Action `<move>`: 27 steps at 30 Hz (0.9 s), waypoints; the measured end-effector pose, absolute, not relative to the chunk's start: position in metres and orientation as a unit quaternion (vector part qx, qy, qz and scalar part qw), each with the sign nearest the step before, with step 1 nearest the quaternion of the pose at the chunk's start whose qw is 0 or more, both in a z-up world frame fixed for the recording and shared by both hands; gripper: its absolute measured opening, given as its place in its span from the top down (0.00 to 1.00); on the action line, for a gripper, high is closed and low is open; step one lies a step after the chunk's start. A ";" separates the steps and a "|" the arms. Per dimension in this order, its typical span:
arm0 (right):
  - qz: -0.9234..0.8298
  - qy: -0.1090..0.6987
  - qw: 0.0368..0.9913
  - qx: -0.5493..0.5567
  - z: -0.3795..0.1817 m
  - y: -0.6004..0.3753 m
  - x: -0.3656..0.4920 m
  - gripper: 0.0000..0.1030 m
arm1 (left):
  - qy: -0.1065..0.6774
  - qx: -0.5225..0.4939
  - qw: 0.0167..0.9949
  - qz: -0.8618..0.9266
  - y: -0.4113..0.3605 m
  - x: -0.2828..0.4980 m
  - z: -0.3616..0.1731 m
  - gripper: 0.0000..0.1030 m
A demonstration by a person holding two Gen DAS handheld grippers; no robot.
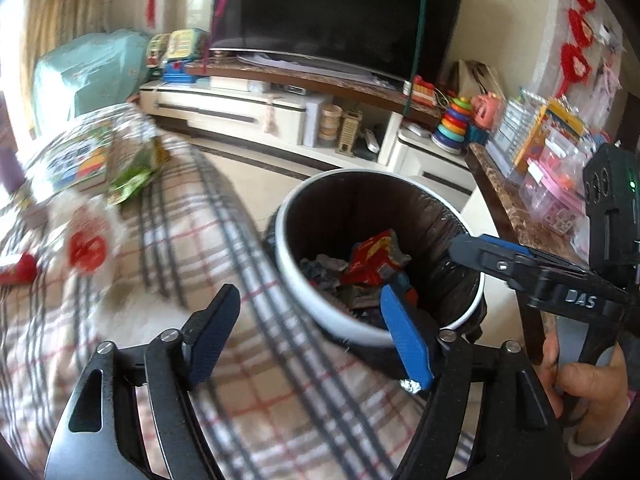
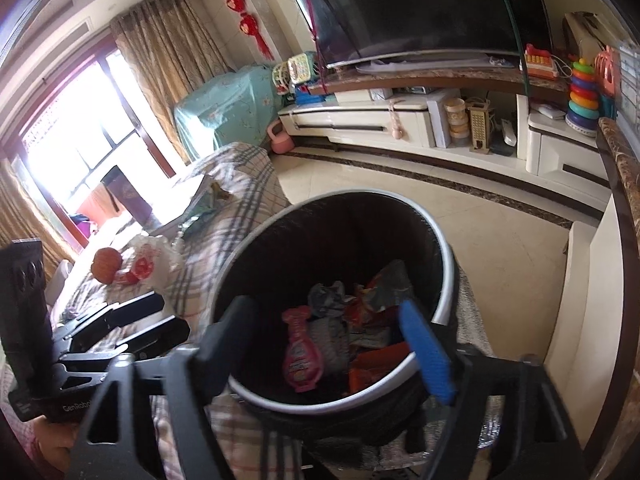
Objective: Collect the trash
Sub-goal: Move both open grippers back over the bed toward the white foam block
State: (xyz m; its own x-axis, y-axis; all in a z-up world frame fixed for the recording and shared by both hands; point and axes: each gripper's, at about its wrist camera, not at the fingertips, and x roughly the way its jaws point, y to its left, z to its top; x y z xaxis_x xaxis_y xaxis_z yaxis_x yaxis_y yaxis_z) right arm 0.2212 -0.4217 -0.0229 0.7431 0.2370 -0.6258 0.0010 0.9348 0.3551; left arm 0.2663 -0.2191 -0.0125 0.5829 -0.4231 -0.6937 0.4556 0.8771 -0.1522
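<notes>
I have both grippers over the bin point(image 2: 448, 280), a round one with a pale rim and a black liner, standing on the floor just beside the plaid-covered table point(image 1: 208, 240). My right gripper point(image 2: 332, 344) has its fingers spread wide with nothing between them. Directly below it, inside the bin, lie a pink wrapper point(image 2: 300, 364), a grey crumpled piece point(image 2: 328, 300) and red wrappers point(image 2: 380, 304). My left gripper point(image 1: 308, 344) sits over the table edge, its fingers also wide and empty; its blue pad point(image 1: 404, 340) overlaps the bin's near rim. On the table, blurred, are a green packet point(image 1: 132, 180) and a white bag with red print point(image 1: 84, 240).
</notes>
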 end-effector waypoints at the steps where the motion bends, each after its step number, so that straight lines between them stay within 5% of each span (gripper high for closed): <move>1: 0.065 0.348 0.920 0.168 -0.021 -0.419 0.219 0.14 | 0.383 0.015 0.892 -0.242 -0.212 0.263 -0.012 0.25; 6: 0.072 0.327 0.928 0.161 -0.013 -0.398 0.205 0.07 | 0.377 -0.016 0.902 -0.212 -0.172 0.247 -0.012 0.20; 27: 0.150 0.330 0.922 0.136 -0.023 -0.298 0.188 0.04 | 0.392 -0.087 0.911 -0.095 -0.043 0.211 -0.038 0.18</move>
State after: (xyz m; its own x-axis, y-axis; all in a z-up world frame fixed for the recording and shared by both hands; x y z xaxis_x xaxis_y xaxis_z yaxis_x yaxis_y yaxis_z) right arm 0.1884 -0.2976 -0.0225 0.7367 0.3665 -0.5683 -0.1873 0.9181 0.3493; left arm 0.2110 -0.0426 -0.0383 0.6749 -0.2408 -0.6975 0.1045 0.9669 -0.2326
